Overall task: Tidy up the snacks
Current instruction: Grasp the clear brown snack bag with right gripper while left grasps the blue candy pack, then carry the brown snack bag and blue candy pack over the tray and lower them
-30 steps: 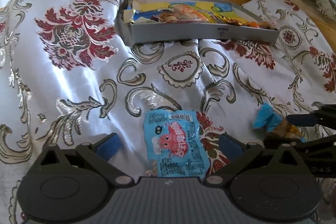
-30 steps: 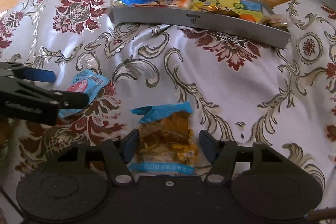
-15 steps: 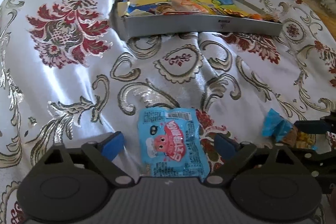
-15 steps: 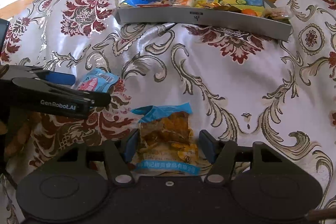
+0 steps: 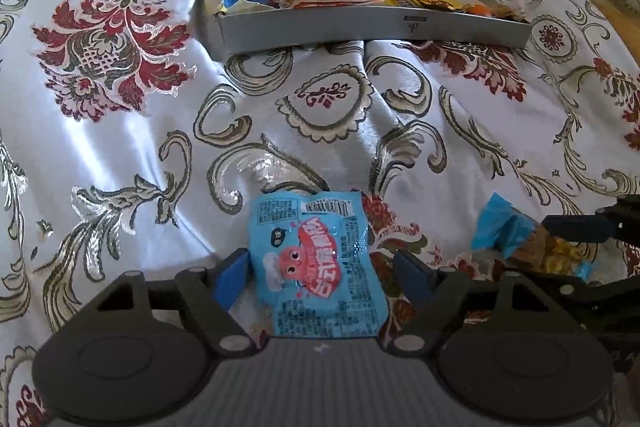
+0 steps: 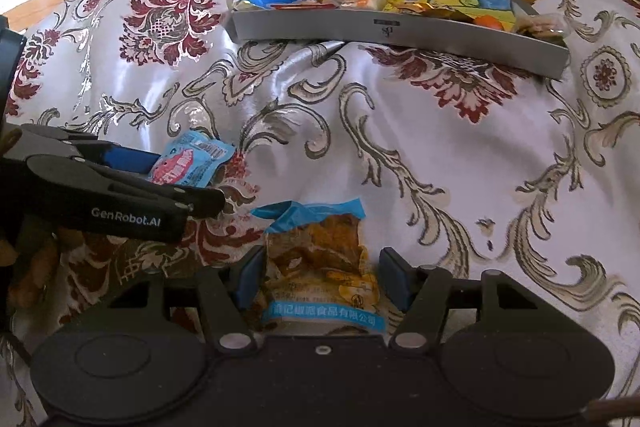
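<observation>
- left gripper (image 5: 320,267) spread wide, blue glossy snack packet (image 5: 318,267) flat between fingers, left pad touching
- right gripper (image 6: 320,279) likewise unclenched around crinkly clear-orange snack bag (image 6: 320,267)
- grey tray (image 6: 400,31) farther back on satin floral cloth (image 6: 400,155)

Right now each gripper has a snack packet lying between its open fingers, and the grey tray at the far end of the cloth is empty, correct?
Not quite: the grey tray is not empty; both wrist views show packets in it. The rest stands: left gripper is open around the blue packet, right gripper open around the orange packet.
</observation>
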Demonstrator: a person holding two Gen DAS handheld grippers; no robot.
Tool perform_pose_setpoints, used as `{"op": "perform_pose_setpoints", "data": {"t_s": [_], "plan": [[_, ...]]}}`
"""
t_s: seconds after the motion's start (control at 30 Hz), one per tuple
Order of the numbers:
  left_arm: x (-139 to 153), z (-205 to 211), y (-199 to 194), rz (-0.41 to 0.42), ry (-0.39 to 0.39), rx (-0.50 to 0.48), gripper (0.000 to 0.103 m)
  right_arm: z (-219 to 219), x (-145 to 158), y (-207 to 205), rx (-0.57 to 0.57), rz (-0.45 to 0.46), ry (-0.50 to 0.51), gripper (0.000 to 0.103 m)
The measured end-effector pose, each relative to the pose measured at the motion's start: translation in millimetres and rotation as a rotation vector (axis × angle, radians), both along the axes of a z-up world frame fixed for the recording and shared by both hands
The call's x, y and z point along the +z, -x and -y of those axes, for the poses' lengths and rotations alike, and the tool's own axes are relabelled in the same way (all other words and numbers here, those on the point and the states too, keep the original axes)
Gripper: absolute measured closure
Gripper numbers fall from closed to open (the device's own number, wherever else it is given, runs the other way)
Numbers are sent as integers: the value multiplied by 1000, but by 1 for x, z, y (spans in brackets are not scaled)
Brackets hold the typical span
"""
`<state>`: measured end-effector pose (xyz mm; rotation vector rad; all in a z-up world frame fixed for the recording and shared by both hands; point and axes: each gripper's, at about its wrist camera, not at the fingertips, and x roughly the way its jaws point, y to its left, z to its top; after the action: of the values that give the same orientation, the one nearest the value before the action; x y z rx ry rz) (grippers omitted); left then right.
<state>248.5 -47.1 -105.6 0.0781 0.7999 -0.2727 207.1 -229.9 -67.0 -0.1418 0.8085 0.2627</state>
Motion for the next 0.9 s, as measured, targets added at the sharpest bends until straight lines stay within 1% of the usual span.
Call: {"op": "perform_pose_setpoints", "data": {"t_s": [0.13, 0.3, 0.43, 0.7, 0.9], "plan": [[0, 0, 2, 0, 8, 7, 26, -3, -2, -1, 14, 3, 5, 39], [0, 0, 6, 9, 18, 1, 34, -2, -2, -1, 12, 2, 0, 39], [-1, 2, 9, 22, 3, -8, 36, -3, -2, -1, 10, 5, 6, 39], [2, -1, 8, 7, 42, 17, 40, -4, -2, 0, 14, 10, 13, 41], [7, 1, 16, -18, 75, 21, 42, -5, -2, 4, 20, 22, 19, 43]]}}
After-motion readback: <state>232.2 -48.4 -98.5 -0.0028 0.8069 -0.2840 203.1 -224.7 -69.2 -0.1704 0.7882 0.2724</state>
